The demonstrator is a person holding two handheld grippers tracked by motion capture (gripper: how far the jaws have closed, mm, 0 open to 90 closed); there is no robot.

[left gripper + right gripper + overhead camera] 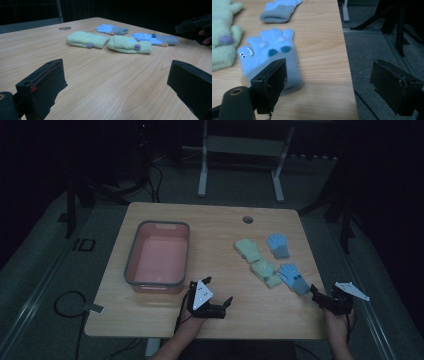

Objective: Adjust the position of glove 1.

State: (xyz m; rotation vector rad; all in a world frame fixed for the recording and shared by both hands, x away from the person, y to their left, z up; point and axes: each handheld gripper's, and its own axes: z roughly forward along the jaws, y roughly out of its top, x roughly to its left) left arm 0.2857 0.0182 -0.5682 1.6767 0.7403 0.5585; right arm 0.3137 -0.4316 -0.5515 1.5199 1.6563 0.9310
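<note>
Gloves, four in number, lie on the right half of a wooden table (150, 320), in two pairs. Nearest the right gripper (320, 297) is a blue glove (295, 277) with dark dots and small white markings, lying flat close to the table's right edge, fingers pointing away from the person. In the right gripper view this blue glove (270, 62) sits just in front of the gripper's left-hand jaw, which overlaps its grey cuff in the picture; whether the jaw touches the cuff cannot be told. The other jaw hangs out past the table edge, above the grey floor. The jaws stand wide apart, with nothing clamped between them.

A second blue glove (277, 245) lies farther back, well apart from the first. Two pale green gloves (248, 250) (266, 272) lie to the left of the blue ones, nearly end to end, the nearer one just beside the nearest blue glove.

Left gripper (222, 300) hovers near the table's front edge, at about mid-width, its jaws turned toward the gloves. In the left gripper view its jaws are spread wide over bare wood, holding nothing; the green gloves (87, 40) (130, 45) lie ahead, well apart from them.

A pink tub (135, 260) with a grey rim stands on the left half of the table, near the left gripper.
</note>
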